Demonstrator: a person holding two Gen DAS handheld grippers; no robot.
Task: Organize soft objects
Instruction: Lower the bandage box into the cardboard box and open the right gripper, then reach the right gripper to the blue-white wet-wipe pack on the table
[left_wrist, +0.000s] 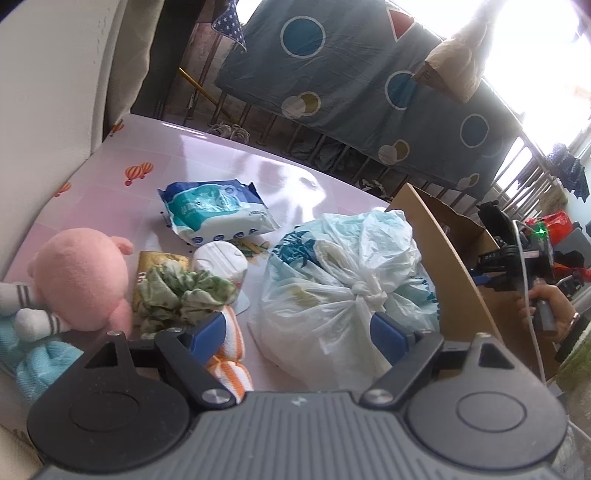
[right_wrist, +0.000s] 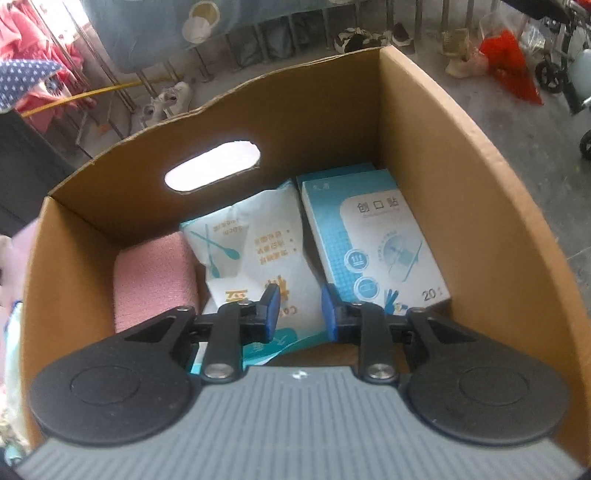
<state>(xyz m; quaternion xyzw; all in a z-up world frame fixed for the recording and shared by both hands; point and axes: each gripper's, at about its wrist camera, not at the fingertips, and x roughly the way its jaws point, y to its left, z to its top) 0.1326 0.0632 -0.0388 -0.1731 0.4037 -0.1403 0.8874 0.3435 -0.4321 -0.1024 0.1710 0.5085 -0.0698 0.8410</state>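
Left wrist: left gripper (left_wrist: 298, 328) spread wide, empty, above knotted plastic bag (left_wrist: 347, 284) on pink table (left_wrist: 207, 155), beside cardboard box (left_wrist: 458, 258). Right wrist: right gripper (right_wrist: 297, 314) narrowly parted, empty, inside the box over white pouch (right_wrist: 255, 251).

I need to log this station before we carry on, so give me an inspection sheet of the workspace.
Surface: pink table with balloon prints, glossy.
Job's things: cardboard box holds pink cloth roll, white packet, blue carton. On table: knotted plastic bag, tissue pack, pink plush, green cloth, striped towel.
Clutter: white roll.
Grippers: left gripper open over the bag; right gripper in the box, jaws narrowly apart, empty.
Cables: white cable by the person's hand.
Surroundings: hanging sheet, railing, shoes.
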